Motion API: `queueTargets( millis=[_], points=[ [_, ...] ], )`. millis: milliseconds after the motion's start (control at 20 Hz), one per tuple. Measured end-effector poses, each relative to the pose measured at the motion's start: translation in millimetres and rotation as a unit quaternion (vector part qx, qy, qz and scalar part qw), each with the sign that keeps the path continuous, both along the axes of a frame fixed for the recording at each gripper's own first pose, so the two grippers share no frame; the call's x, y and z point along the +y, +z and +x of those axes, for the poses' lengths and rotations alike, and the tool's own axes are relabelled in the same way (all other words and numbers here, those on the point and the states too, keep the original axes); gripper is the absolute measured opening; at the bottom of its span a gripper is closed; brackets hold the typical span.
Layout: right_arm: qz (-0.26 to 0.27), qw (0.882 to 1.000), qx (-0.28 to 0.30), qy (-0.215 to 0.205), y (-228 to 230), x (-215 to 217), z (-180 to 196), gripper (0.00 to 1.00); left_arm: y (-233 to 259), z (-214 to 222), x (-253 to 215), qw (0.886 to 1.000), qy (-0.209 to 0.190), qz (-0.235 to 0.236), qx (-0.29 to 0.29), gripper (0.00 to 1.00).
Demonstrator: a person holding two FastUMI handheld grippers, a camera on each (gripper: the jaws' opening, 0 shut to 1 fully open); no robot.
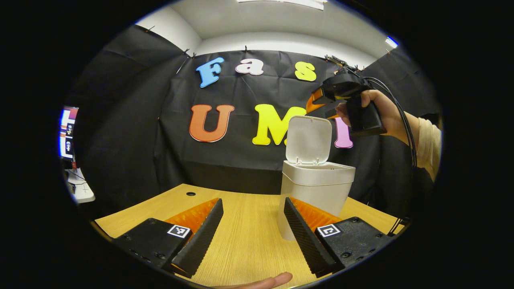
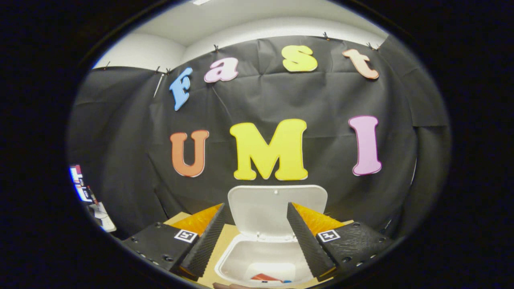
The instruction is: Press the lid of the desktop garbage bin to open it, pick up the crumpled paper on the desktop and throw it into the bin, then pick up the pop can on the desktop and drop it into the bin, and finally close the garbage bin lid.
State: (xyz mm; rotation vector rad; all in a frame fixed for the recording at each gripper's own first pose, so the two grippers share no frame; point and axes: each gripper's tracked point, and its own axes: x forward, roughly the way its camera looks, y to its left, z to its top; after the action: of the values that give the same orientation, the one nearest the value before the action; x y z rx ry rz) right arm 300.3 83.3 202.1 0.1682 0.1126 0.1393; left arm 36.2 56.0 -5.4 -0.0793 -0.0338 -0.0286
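The white desktop bin point(image 1: 311, 188) stands on the wooden table, its lid point(image 1: 308, 139) swung up and upright. My left gripper point(image 1: 253, 202) hovers low over the table just left of the bin, open, nothing between its fingers. A hand holds my right gripper point(image 1: 339, 94) high above the bin's back right. From the right gripper view I look down into the open bin point(image 2: 237, 257), with the lid point(image 2: 261, 204) standing behind the opening. My right gripper point(image 2: 255, 205) is open and holds nothing. A red item point(image 2: 265, 277) with a bit of blue lies at the bin's bottom, partly cut off.
The wooden table point(image 1: 245, 241) has a small cable hole point(image 1: 190, 194) near its back left edge. A monitor point(image 1: 67, 132) and a white desk stand off to the far left. A fingertip point(image 1: 277, 280) shows at the bottom edge.
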Motion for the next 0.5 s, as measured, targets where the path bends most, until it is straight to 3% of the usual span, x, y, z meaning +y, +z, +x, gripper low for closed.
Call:
queueTargets(
  millis=[350,500],
  points=[
    [0.011,0.999,-0.008,-0.035,21,-9,43,0.92,-1,-8,-5,1.0,-0.02,-0.01,0.01,0.96],
    [-0.01,1.0,0.008,-0.027,19,-6,65,0.93,5,-20,-12,0.999,-0.036,-0.01,0.009,0.96]
  ],
)
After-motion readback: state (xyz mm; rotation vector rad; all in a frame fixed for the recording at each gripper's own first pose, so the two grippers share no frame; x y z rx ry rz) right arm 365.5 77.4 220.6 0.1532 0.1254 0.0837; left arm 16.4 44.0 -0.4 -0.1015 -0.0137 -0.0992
